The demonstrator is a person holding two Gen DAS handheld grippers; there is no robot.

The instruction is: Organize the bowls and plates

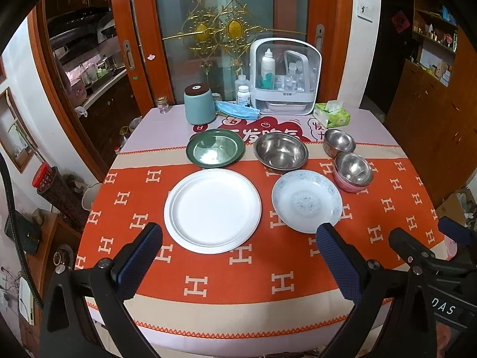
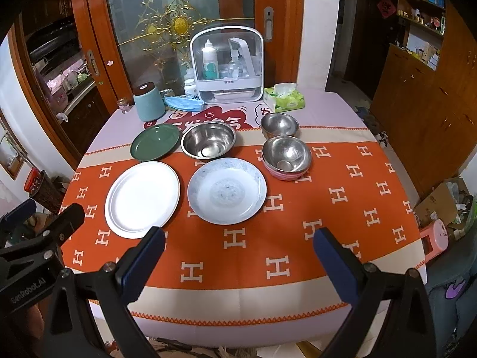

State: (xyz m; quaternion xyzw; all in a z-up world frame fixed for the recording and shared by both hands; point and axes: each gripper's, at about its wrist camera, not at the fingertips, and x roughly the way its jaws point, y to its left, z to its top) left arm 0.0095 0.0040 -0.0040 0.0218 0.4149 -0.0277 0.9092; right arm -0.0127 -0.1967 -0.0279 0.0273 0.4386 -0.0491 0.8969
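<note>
Orange patterned cloth covers the table (image 1: 238, 271), with glass doors behind its far edge. Both the left gripper (image 1: 238, 238) and right gripper (image 2: 238, 241) hover over the near edge, fingers wide apart and empty, likely poised to start sorting. Spread singly mid-table lie a white plate (image 1: 212, 210), patterned plate (image 1: 307, 200), green plate (image 1: 215, 152), big steel bowl (image 1: 280, 152) and two smaller bowls (image 1: 353, 171) toward the right edge, unstacked.

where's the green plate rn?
In both wrist views the green plate sits in the back row on the left, beside the large steel bowl, behind the white plate and in front of the teal canister.
</note>
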